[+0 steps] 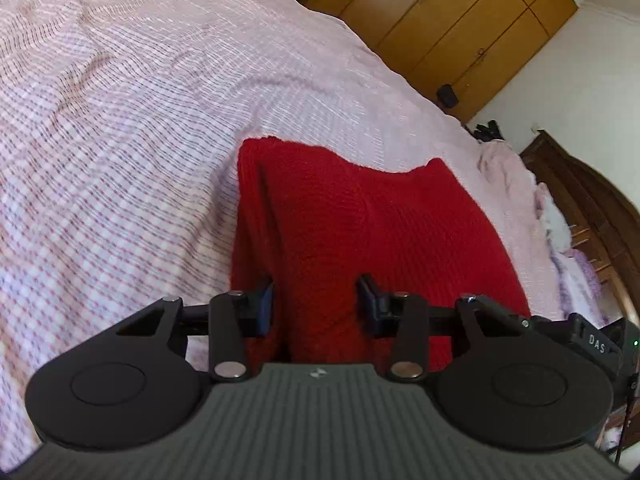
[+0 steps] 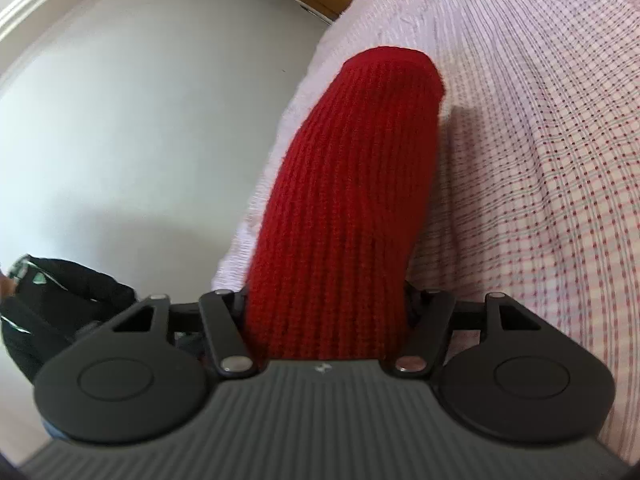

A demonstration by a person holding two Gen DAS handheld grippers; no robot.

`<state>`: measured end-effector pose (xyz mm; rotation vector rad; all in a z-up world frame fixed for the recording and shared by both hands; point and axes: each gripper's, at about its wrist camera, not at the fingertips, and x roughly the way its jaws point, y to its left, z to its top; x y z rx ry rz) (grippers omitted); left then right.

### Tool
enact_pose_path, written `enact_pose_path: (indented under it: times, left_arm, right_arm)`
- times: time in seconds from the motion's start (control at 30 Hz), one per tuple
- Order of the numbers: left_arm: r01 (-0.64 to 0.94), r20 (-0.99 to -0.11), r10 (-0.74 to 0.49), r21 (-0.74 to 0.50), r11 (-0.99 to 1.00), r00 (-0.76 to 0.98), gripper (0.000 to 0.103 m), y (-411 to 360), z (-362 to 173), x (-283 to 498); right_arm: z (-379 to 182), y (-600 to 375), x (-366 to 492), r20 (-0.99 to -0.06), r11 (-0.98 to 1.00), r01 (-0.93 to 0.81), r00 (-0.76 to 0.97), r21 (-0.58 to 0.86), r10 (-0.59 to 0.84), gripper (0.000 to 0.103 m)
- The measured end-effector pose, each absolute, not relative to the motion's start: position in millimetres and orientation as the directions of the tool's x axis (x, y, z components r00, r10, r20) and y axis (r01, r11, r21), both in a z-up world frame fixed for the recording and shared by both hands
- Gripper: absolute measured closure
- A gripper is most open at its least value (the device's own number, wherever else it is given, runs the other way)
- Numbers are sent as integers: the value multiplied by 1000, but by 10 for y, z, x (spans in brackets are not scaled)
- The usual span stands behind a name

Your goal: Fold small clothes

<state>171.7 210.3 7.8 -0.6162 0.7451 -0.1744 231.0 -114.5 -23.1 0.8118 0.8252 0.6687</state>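
A red knitted garment [image 1: 360, 232] lies on the pink checked bedspread [image 1: 120, 120]. In the left wrist view my left gripper [image 1: 316, 304] has red knit bunched between its two black fingers, which stand a little apart around the cloth. In the right wrist view the garment [image 2: 352, 184] rises as a long ribbed band from my right gripper [image 2: 326, 312], whose fingertips are hidden under the knit. The band runs along the bed's edge over the bedspread [image 2: 540, 160].
Wooden wardrobe doors [image 1: 460, 20] stand beyond the bed. A dark wooden headboard [image 1: 592, 208] with pale bedding [image 1: 560, 240] is at the right. In the right wrist view a white wall [image 2: 140, 120] fills the left and a dark bag [image 2: 52, 304] sits low left.
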Motion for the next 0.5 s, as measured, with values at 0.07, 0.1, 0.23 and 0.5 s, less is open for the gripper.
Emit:
enact_pose_path:
  times: [0.07, 0.1, 0.23, 0.5]
  left_arm:
    - [-60, -569, -382, -609, 791, 728, 56, 2048, 134, 1624]
    - [-60, -567, -391, -618, 784, 725, 56, 1995, 164, 1567]
    - [-27, -573, -410, -605, 796, 710, 57, 1696, 254, 1284]
    - [9, -587, -478, -625, 780, 653, 57, 1121, 230, 750]
  right_arm:
    - [-136, -1212, 2170, -355, 517, -202, 523, 832, 775, 38]
    - [-98, -1249, 2094, -355, 520, -201, 529, 830, 771, 38]
    - [-11, -1483, 1755, -364, 529, -182, 542, 829, 758, 38]
    - [141, -1973, 1165, -425, 595, -162, 556, 787, 714, 38]
